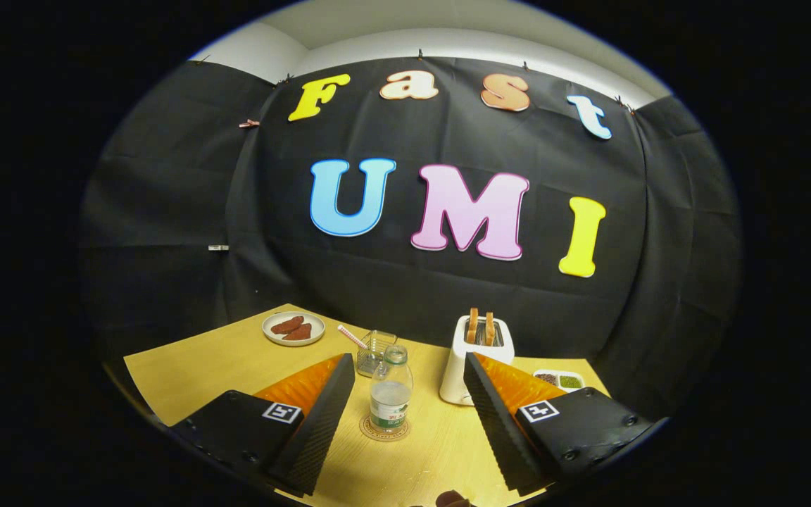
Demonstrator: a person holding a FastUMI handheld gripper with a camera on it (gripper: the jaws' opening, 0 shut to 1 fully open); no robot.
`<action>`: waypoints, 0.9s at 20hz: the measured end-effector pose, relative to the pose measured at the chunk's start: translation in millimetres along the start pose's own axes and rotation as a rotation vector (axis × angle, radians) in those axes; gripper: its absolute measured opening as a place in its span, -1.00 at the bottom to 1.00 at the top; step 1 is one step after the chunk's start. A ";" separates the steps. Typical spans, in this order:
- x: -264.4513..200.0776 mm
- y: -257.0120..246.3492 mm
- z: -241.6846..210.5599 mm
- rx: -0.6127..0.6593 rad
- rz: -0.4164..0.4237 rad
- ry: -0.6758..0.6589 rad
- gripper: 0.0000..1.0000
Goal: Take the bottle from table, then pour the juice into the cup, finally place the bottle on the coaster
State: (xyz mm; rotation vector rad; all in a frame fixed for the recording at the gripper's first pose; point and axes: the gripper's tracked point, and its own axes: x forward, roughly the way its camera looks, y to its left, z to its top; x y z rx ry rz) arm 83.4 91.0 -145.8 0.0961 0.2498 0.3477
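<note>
The cup (pixel 376 352) stood partly hidden behind the bottle (pixel 391 389), just ahead of the spread tongs (pixel 405 373), so its base could not be seen. The print on the bottle's label was too small to tell. The right finger of the tongs covered the lower corner of the toaster (pixel 474 358) and part of the small tray (pixel 559 380) beyond it. What the tray held was too small to tell. The near edge of the bench (pixel 201 366) lay under the tongs' bodies. A dark shape (pixel 452 498) below the fingers was cut off.
</note>
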 end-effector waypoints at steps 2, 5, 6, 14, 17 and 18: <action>-13.5 0.9 22.6 -0.024 0.001 -0.029 0.91; -32.2 6.1 46.1 -0.046 0.006 -0.054 0.92; -37.1 5.4 50.3 -0.045 0.003 -0.056 0.92; -68.0 5.3 75.8 -0.043 -0.043 -0.060 0.94; -73.9 2.7 81.7 -0.054 -0.066 -0.069 0.94; -75.6 2.6 82.2 -0.048 -0.071 -0.068 0.94</action>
